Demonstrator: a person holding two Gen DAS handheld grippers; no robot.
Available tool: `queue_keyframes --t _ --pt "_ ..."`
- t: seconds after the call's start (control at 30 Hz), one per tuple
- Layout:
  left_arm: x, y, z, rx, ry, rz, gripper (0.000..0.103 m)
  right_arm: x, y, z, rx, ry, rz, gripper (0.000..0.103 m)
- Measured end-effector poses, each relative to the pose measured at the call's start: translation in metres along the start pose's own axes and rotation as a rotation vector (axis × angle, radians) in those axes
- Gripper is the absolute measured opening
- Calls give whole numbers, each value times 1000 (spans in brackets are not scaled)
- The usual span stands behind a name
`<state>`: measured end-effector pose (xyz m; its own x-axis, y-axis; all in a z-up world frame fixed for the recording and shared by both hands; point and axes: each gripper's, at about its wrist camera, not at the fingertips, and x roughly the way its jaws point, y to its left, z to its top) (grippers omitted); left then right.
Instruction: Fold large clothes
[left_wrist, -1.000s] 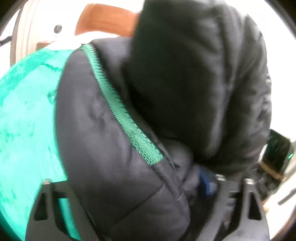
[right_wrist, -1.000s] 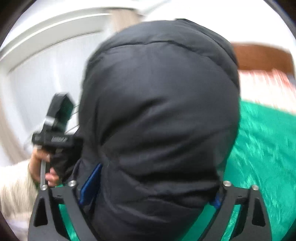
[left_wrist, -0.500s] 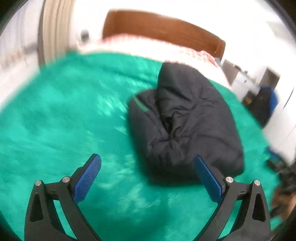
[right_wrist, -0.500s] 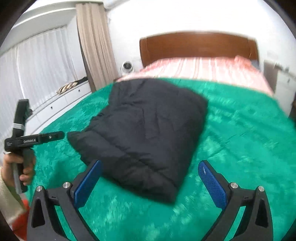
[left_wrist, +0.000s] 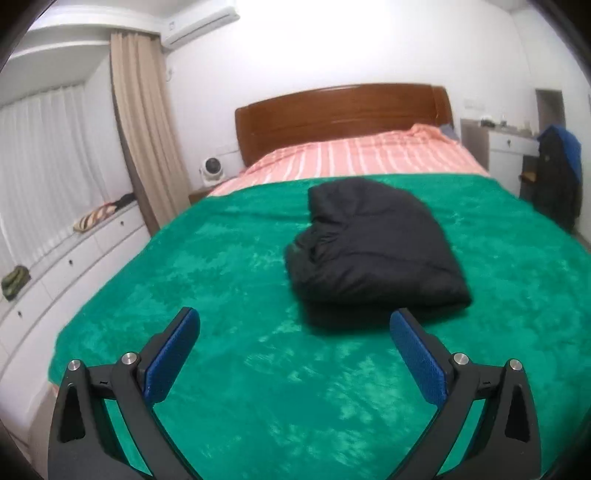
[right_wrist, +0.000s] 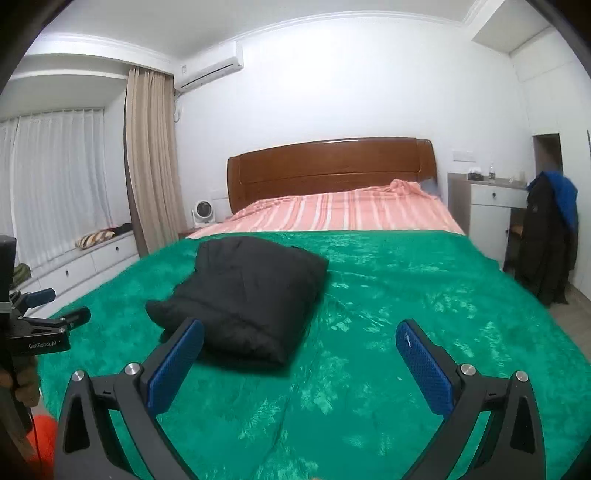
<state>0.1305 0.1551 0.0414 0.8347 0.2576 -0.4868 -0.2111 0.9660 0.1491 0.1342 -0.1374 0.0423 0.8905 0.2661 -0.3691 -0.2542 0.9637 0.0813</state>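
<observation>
Now the black jacket (left_wrist: 373, 254) lies folded into a compact bundle on the green blanket (left_wrist: 229, 369) of the bed, at about one o'clock from the left hand-held gripper (left_wrist: 295, 328) and eleven o'clock from the right hand-held gripper (right_wrist: 299, 341). Both are spread wide and hold nothing, clear of the cloth. The fold looks finished, so the sensible move is to check the loose flap at the bundle's left edge and tuck it flat before leaving it.
</observation>
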Motion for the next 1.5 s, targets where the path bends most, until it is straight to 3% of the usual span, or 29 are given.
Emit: queue_keyframes --t 0.1,0.27,0.43,0.6,0.77,1.07,1.33,1.5 --pt "-10 -6 -8 -42 36 -16 103 2 7 -7 -53 100 -4 103" --pt "-18 -15 -20 -66 84 -50 103 -16 17 -22 -58 111 -14 103" --pt "-23 -19 -34 -80 132 -111 103 -20 27 -43 -23 212 -2 103" --pt "-32 -26 -57 -20 176 -157 103 -30 53 -68 -70 294 30 103" --pt "-43 -33 -75 43 205 -178 103 -50 54 -84 -35 351 69 103" --pt "-62 -40 -85 41 255 -251 103 -80 47 -106 13 402 90 103" --pt "-79 -44 -75 70 194 -253 103 -80 53 -106 16 418 92 103" --pt "-90 -40 -68 73 142 -216 103 -82 55 -93 16 405 84 103"
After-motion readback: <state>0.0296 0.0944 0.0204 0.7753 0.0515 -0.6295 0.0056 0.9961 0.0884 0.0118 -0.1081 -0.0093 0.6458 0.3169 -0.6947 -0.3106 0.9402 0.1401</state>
